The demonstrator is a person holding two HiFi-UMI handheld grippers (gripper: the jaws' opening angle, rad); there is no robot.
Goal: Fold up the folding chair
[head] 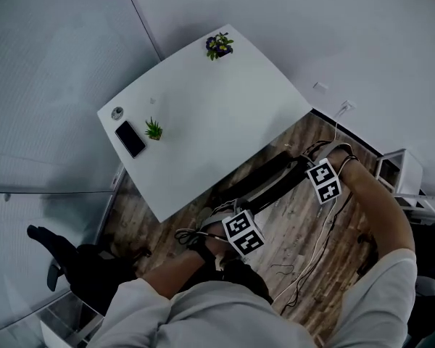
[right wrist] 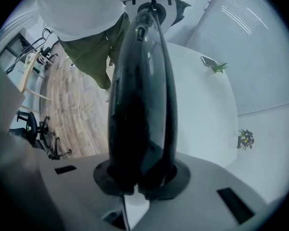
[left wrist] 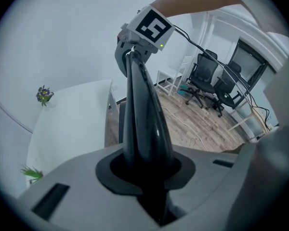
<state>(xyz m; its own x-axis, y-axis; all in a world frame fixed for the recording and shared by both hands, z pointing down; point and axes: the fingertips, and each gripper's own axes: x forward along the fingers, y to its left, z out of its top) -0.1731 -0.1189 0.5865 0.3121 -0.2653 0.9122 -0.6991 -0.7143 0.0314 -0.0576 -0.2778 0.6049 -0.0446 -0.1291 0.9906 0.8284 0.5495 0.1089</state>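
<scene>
The black folding chair [head: 274,178] stands on the wood floor beside the white table [head: 203,122], seen from above as a narrow dark bar. My left gripper [head: 241,230] is shut on its near end and my right gripper [head: 323,180] on its far end. The left gripper view has the chair's glossy black edge [left wrist: 143,114] rising from between my left gripper's [left wrist: 149,174] jaws toward the other gripper's marker cube [left wrist: 151,27]. From the right gripper [right wrist: 139,179], the same edge [right wrist: 142,95] runs up out of the closed jaws toward the person's torso.
On the table lie a phone [head: 130,138], a small green plant [head: 154,129], a flower pot [head: 219,46] and a small round object [head: 117,112]. A black office chair [head: 72,263] stands at lower left, a white shelf [head: 400,171] at right. Cables [head: 312,256] trail over the floor.
</scene>
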